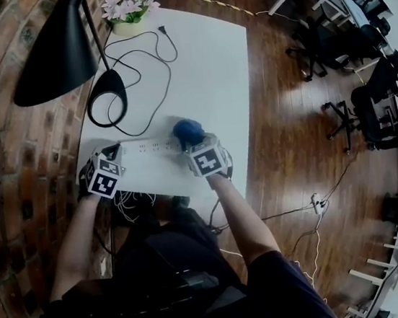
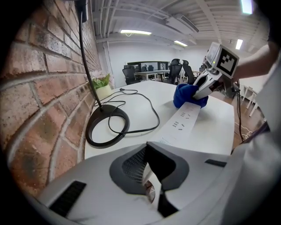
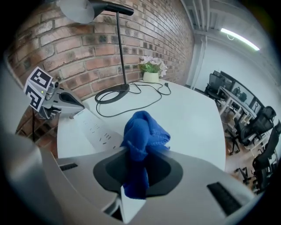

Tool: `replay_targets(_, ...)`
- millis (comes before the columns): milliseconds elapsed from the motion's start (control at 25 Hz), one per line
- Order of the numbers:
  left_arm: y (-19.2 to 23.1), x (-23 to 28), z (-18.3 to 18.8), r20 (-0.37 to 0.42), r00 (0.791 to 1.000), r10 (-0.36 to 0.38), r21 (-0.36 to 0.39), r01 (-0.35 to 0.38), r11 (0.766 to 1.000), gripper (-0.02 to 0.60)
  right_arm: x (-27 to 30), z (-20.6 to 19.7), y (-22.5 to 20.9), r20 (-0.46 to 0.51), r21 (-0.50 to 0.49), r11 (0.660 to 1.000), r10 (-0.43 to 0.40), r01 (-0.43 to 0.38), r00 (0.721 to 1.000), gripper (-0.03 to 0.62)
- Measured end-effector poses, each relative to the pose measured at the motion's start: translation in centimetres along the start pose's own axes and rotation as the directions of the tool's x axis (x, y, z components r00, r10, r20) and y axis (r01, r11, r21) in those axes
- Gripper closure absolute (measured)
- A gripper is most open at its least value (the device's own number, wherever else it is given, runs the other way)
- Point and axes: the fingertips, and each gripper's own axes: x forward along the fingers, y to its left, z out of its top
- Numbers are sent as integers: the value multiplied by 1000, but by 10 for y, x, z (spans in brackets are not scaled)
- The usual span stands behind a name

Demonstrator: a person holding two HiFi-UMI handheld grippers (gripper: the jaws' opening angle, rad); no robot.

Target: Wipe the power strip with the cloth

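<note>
Blue cloth point(image 3: 144, 132) is clamped in the right gripper point(image 3: 131, 184) and bunched down on the right end of the white power strip point(image 1: 150, 148). The strip is laid across the near edge of the white table point(image 1: 208, 66) - left gripper point(image 2: 151, 186) jaws are squeezed together, tips parked at the strip's left end.

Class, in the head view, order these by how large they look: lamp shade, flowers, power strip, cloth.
1. lamp shade, by far the largest, though it sits nearest the camera, so its true size is unsure.
2. flowers and power strip: too alike to rank.
3. cloth, smallest.
</note>
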Motion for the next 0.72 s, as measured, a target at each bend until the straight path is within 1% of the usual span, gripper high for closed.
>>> replay_targets(120, 0, 0, -3, -17, 1000, -14, -6, 14, 1000, 574, 3, 8, 10, -17, -75, 997, 3, -4, 1000, 526)
replay_targets(240, -1, -1, -5, -15, 1000, -26, -8, 26, 1000, 574, 2, 13, 15, -27, -160, 987, -12, 7, 1000, 526)
replay_targets(360, -2, -2, -7, -25, 999, -36, 4, 36, 999, 575, 1, 20, 23, -37, -250, 968, -35, 25, 999, 526)
replay_targets(480, -2, -2, -6, -21, 999, -33, 22, 33, 999, 575, 1, 24, 36, -37, -343, 939, -51, 35, 998, 528)
replay_targets(560, -2, -1, -5, -15, 999, -34, 19, 35, 999, 575, 3, 27, 45, -29, -363, 931, -43, 30, 999, 528)
replay_targets(720, -2, -3, -3, 2, 1000, -28, 13, 28, 1000, 575, 8, 36, 65, -10, -372, 928, -20, 14, 1000, 527)
